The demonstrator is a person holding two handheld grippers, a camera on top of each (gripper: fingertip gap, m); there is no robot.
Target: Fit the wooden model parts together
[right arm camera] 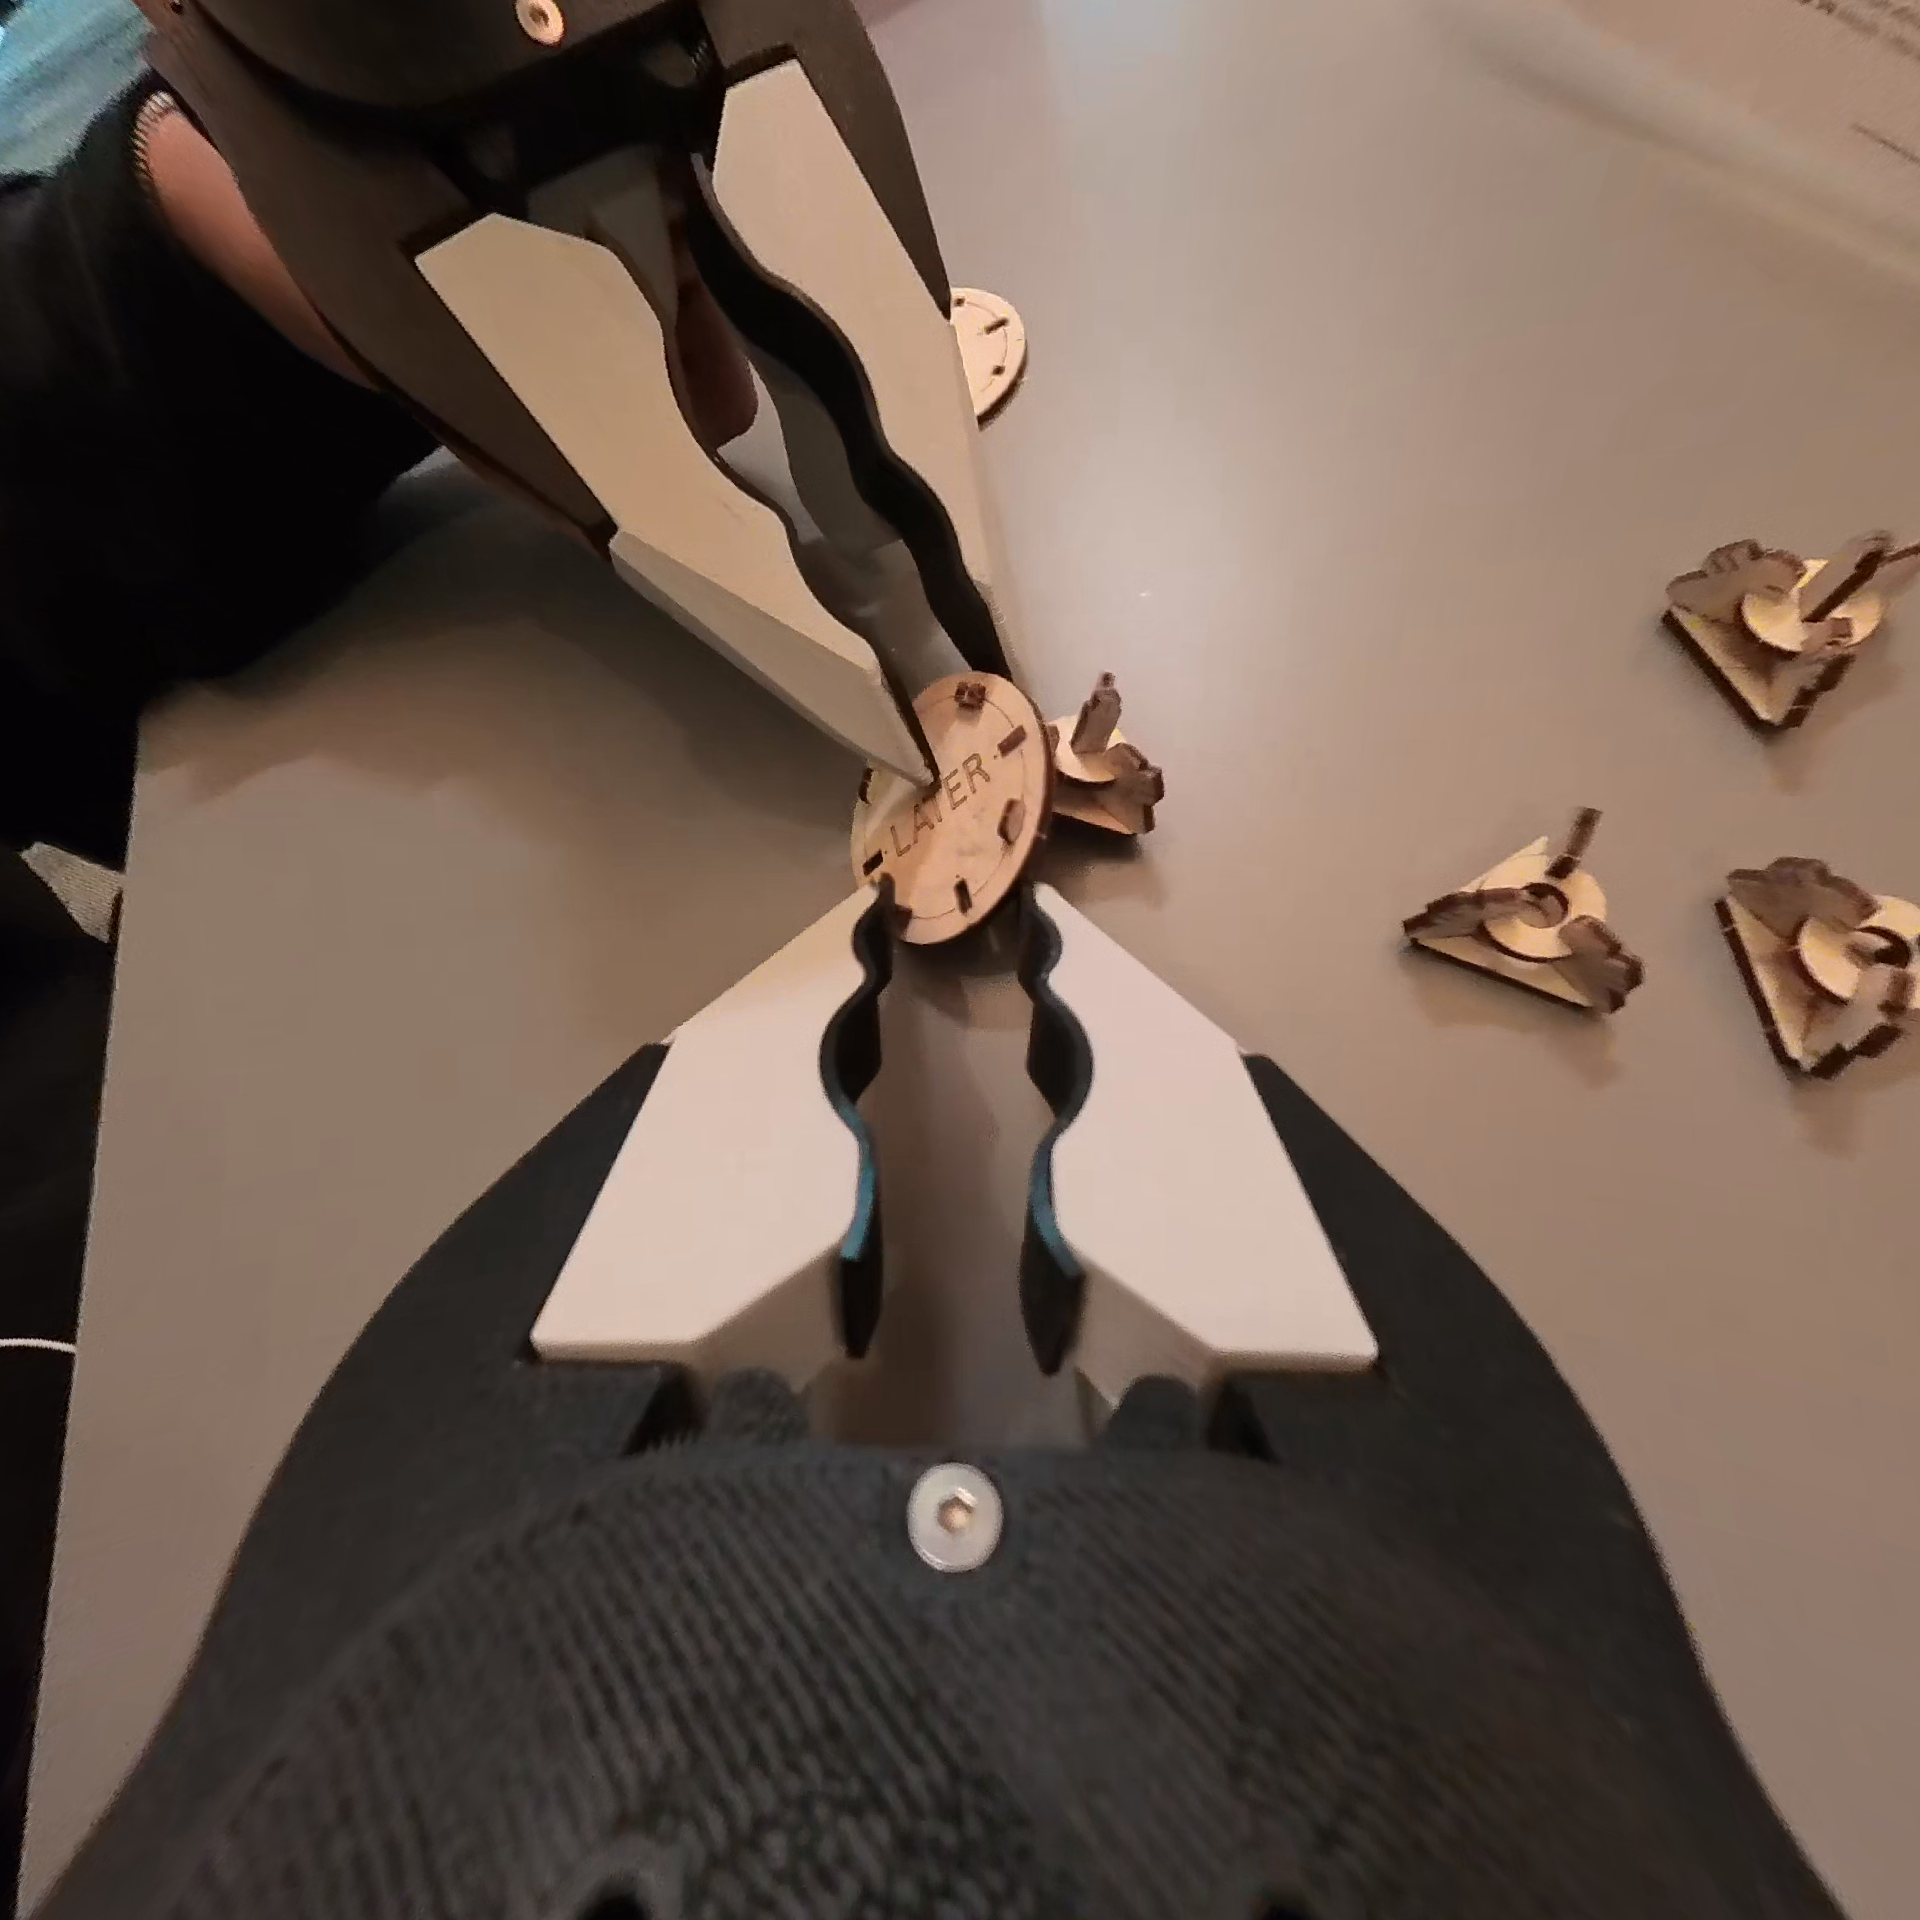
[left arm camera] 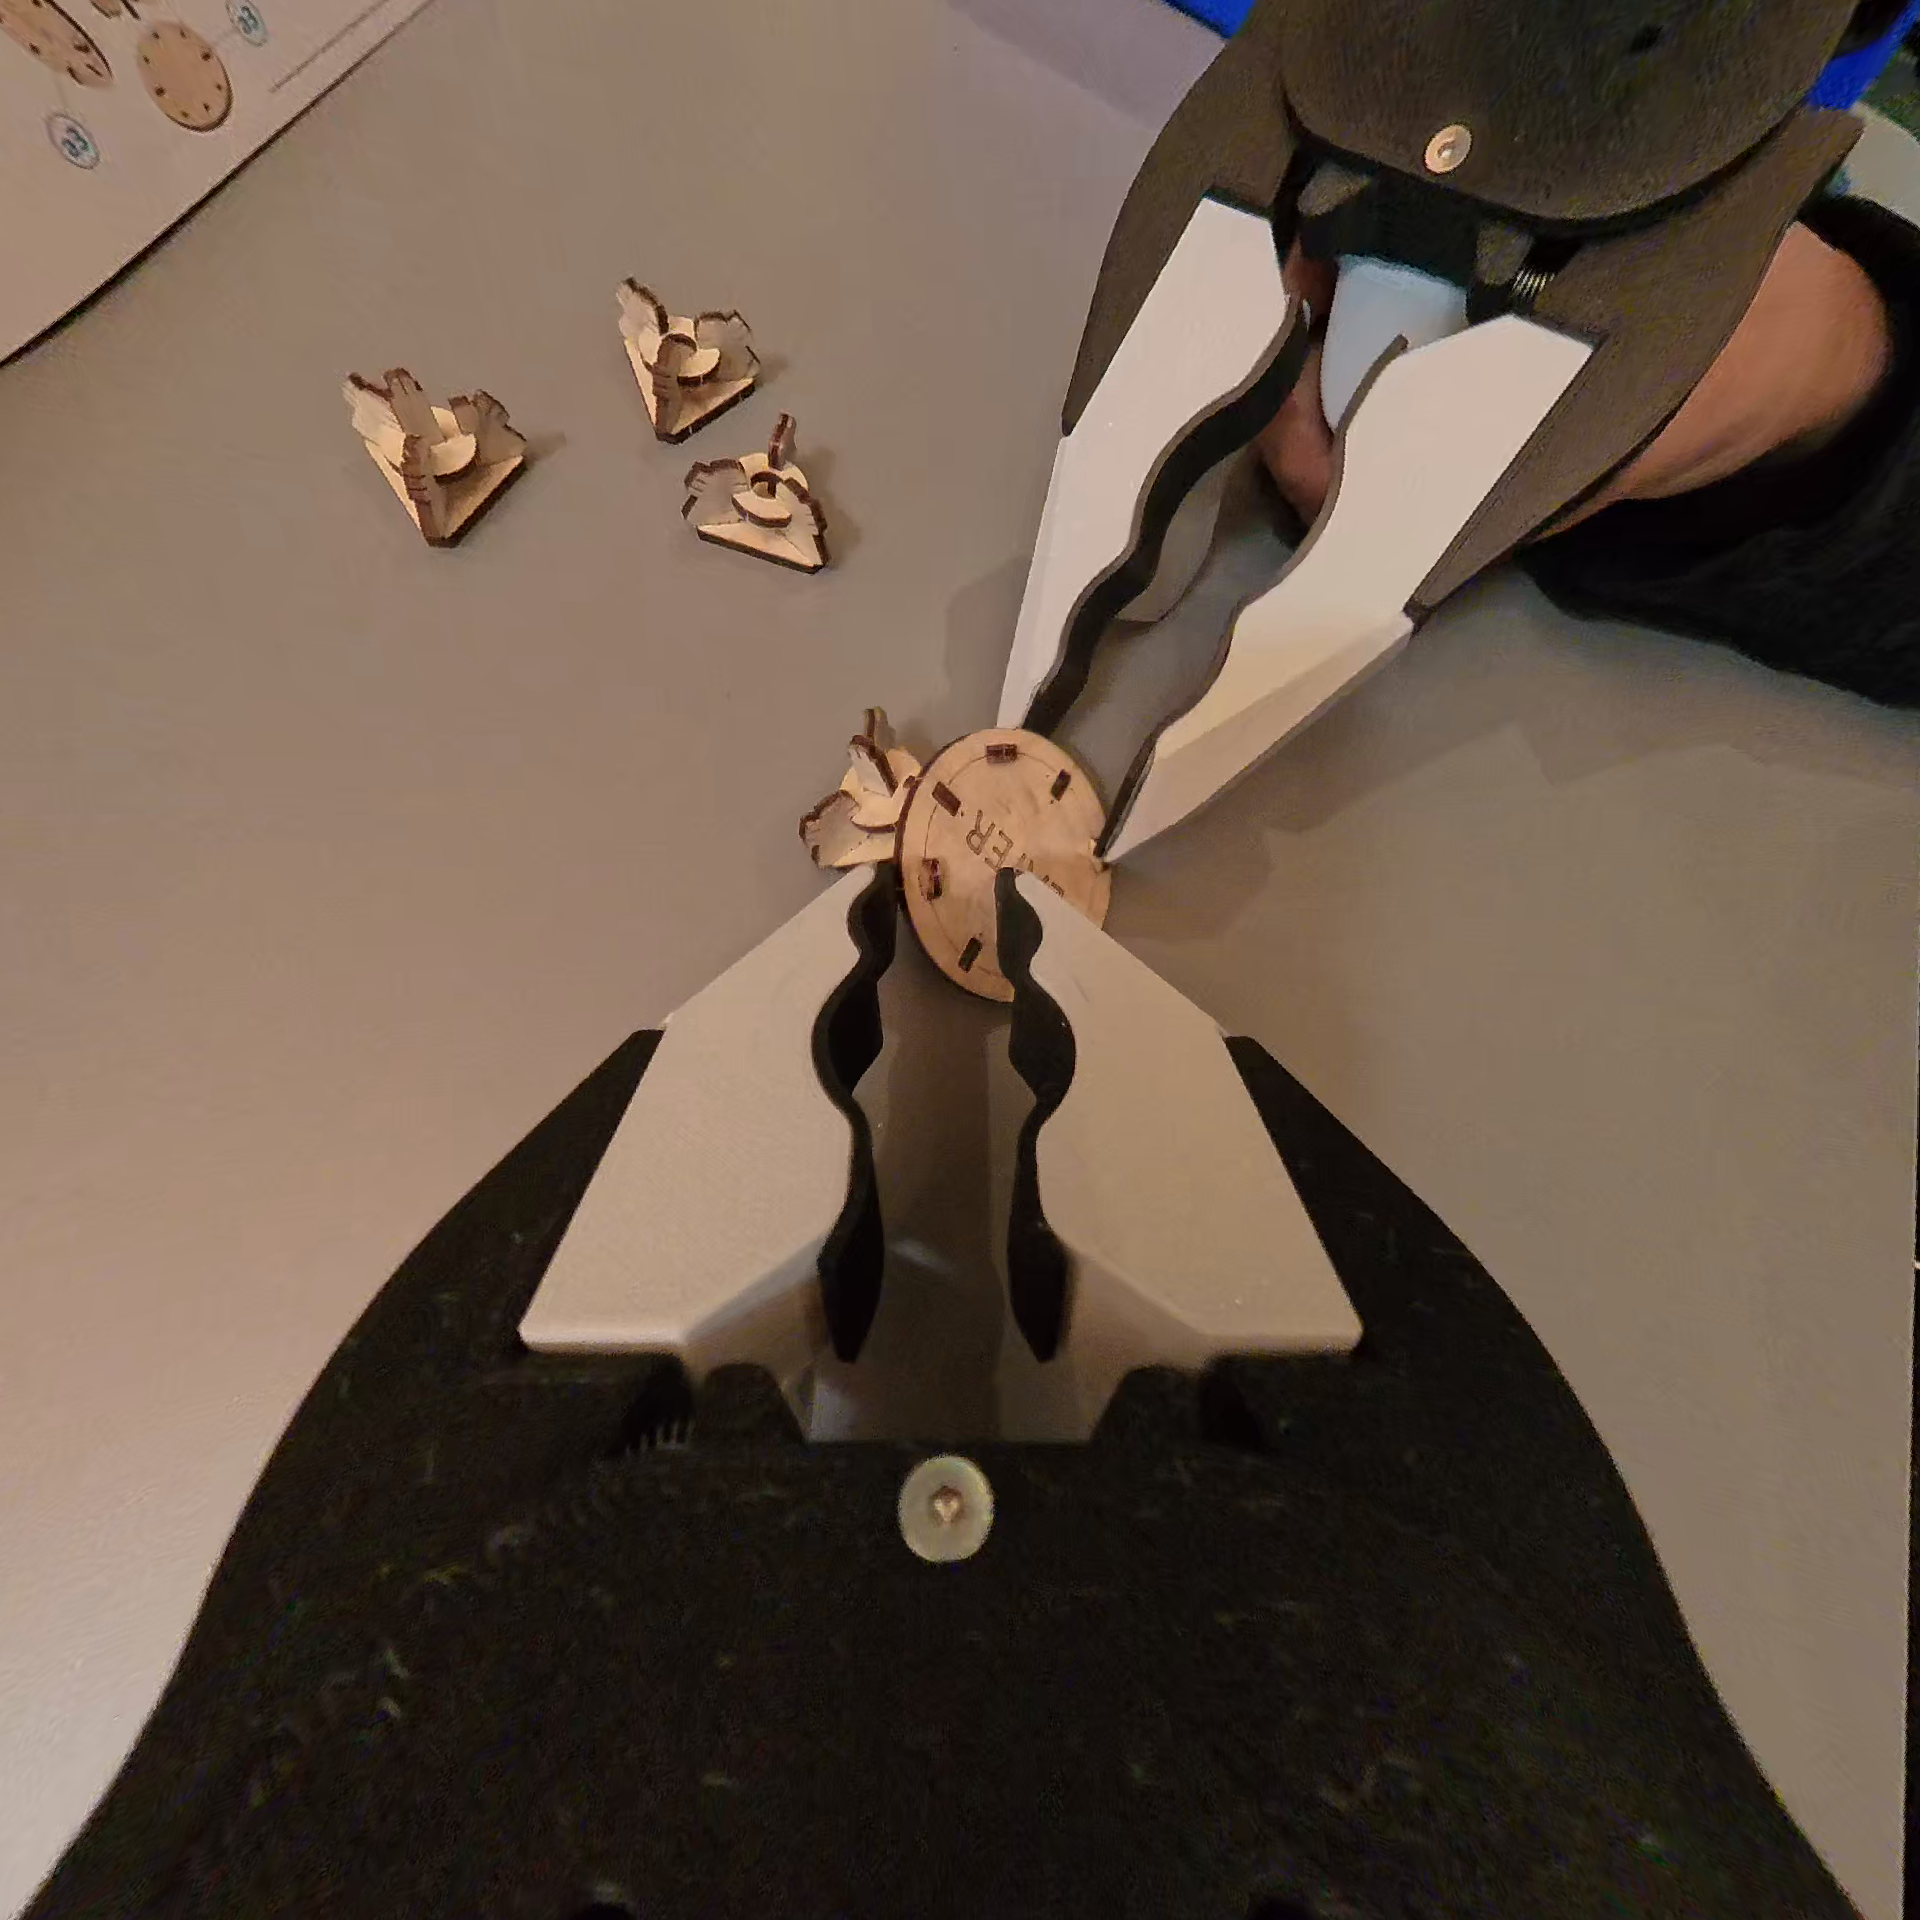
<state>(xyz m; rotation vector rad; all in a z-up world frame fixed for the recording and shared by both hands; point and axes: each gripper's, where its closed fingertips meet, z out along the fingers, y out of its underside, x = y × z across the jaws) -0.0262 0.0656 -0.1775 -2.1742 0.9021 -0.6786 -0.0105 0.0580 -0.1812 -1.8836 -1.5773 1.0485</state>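
Note:
A round wooden disc (left arm camera: 966,821) with slots and engraved letters is held tilted over the grey table (left arm camera: 416,831). A small winged wooden piece (left arm camera: 857,805) sits against its underside. My left gripper (left arm camera: 943,881) is shut on the disc, with one fingertip (left arm camera: 1006,894) on its face and the other at its edge. My right gripper (right arm camera: 958,894) meets it from the opposite side and is shut on the disc (right arm camera: 951,821) across its rim. Each wrist view shows the other gripper: the right one (left arm camera: 1068,792) and the left one (right arm camera: 956,727). The winged piece also shows in the right wrist view (right arm camera: 1107,779).
Three triangular wooden sub-assemblies (left arm camera: 431,457) (left arm camera: 686,364) (left arm camera: 758,509) lie on the table beyond the disc. A second wooden disc (right arm camera: 987,343) lies flat behind the left gripper. A printed instruction sheet (left arm camera: 135,104) lies at the far corner. A person's dark sleeves (right arm camera: 156,468) are at the table edge. My two grippers' fingertips are within a few centimetres of each other.

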